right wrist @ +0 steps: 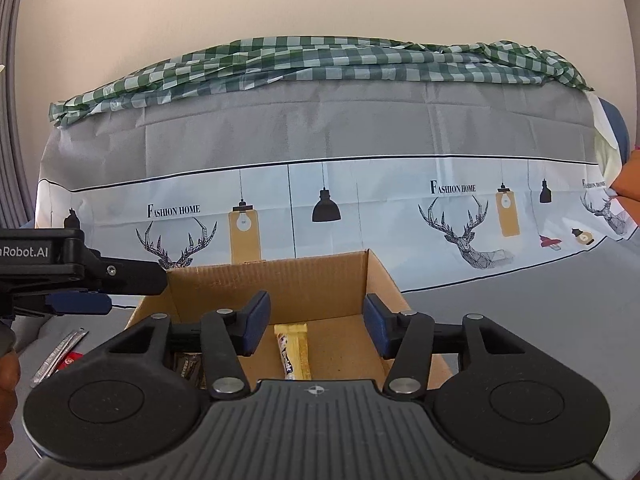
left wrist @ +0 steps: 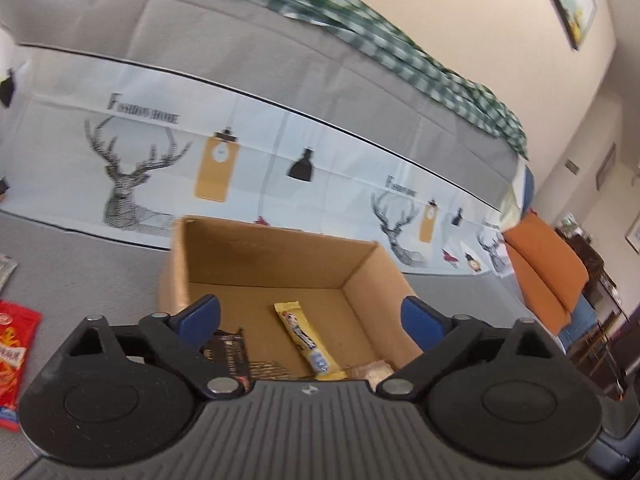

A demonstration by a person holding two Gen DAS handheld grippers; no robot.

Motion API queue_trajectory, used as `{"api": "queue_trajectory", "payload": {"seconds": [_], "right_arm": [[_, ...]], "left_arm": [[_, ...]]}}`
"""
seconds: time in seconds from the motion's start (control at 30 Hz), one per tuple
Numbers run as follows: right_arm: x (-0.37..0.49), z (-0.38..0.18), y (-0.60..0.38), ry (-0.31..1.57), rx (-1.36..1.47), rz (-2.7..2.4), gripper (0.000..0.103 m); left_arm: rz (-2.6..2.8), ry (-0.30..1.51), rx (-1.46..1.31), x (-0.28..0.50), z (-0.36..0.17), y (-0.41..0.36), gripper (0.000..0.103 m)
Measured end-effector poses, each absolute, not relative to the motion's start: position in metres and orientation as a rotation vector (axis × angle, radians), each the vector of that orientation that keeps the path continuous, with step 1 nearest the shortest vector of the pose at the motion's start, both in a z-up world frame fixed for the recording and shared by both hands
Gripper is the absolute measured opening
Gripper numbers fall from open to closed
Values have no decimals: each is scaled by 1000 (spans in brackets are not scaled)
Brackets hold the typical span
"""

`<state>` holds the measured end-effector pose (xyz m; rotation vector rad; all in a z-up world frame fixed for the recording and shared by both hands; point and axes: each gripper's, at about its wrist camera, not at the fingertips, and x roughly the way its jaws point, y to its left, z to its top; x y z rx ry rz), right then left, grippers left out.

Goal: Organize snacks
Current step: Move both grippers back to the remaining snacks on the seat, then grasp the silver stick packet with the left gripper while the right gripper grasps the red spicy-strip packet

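An open cardboard box (left wrist: 360,276) sits on the grey sofa seat and also shows in the right wrist view (right wrist: 304,280). Inside lie a yellow snack bar (left wrist: 306,340) (right wrist: 294,350), a dark brown snack packet (left wrist: 228,354) (right wrist: 188,366) and a pale wrapped snack (left wrist: 376,370). My left gripper (left wrist: 312,316) is open and empty just above the box's near side. My right gripper (right wrist: 316,328) is open and empty over the box's near edge. The left gripper shows from the side in the right wrist view (right wrist: 80,304), left of the box.
A red snack bag (left wrist: 14,360) lies on the seat left of the box. A silvery packet (right wrist: 60,354) and a red one (right wrist: 68,360) lie at the left. The sofa back has a deer-print cover (right wrist: 320,208) and checked cloth (right wrist: 320,60). An orange cushion (left wrist: 544,268) is at right.
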<state>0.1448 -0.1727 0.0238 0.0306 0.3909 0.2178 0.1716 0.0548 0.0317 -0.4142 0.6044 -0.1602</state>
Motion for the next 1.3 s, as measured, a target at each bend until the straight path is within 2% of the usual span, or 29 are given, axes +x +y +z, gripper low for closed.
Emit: {"api": "queue_trajectory", "payload": {"seconds": [0.1,0.27,0.43,0.63,0.67,0.73,0.77,0.83,0.87,0.97,1.0,1.03,1.07,1.23,1.3], "right_arm": [[143,26,-157,393,33,222,58],[136,29,-118,379,56,251,69],[124,27,-74,381,72,325,71],[106,22,-20,392,59,460,72],[103,20,-12,395,55,483,72],[98,15,4,400,34,522,72],[95,11,11,402,18,538,72],[90,3,21,393,-7,575,71],[90,-2,28,407,-24,586,71],[88,-11,39,410,7,636,63],[86,-15,44,414,-13,647,58],[86,-19,50,430,-25,656,48],[86,-23,54,441,-16,678,47],[91,-49,79,494,-45,718,48],[99,-62,91,540,-57,721,54]], "left_arm": [[-79,623,-434,167,33,78,102],[49,692,-532,151,31,131,102],[102,697,-667,122,31,198,103],[136,643,-567,105,31,242,100],[171,633,-529,103,30,245,96],[226,636,-476,104,25,252,70],[235,629,-473,104,23,256,66],[254,610,-476,101,20,266,44],[261,601,-473,98,18,271,39],[288,635,-468,97,0,282,19],[304,671,-469,100,-6,286,9],[311,690,-470,102,-10,290,8],[312,698,-466,103,-14,293,8],[322,733,-452,108,-25,302,5],[329,747,-456,111,-30,303,5]]}}
